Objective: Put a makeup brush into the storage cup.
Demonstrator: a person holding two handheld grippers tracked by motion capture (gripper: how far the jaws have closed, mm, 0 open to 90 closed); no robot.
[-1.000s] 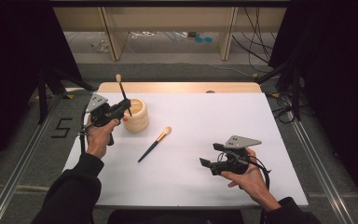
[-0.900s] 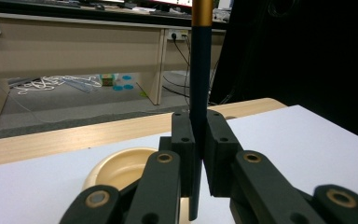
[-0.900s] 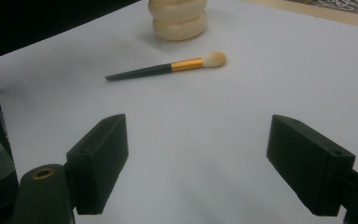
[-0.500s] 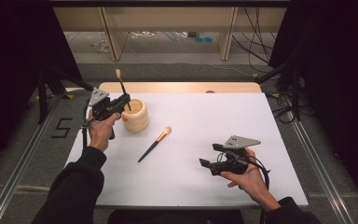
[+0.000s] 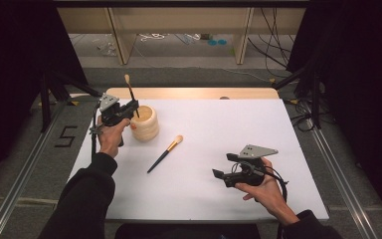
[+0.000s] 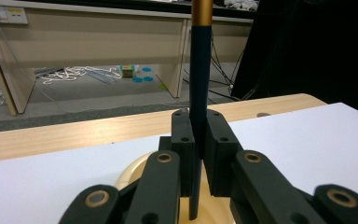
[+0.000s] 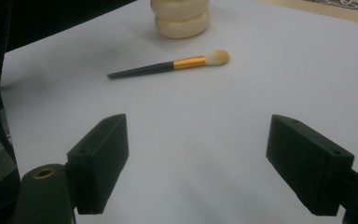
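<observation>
Item, my left claw (image 5: 129, 110): jaws closed tight on the dark handle of a slim makeup brush with a gold ferrule (image 6: 199, 70). I hold this brush nearly upright, pale tip up; in the left gripper view its lower end hangs inside the mouth of the round, ribbed, cream-coloured wooden pot (image 5: 144, 122). Whether the handle touches the pot's floor, I cannot tell.

Item, the pot: stands on the white worktop (image 5: 219, 134) near its far left corner, just beside my left hand (image 5: 110, 139).

Item, my right claw (image 5: 220, 175): jaws spread wide, holding nothing, touching nothing. In the right gripper view both black pads (image 7: 100, 161) hang above bare white surface. It sits near the worktop's near right corner, pointing toward the left edge.

Item, a second makeup brush, dark handle, gold ferrule, pale bristle head (image 5: 165, 154): lies flat on the worktop left of centre, slanted, bristles toward the far edge, near the pot but apart from it, and well apart from my right claw.
</observation>
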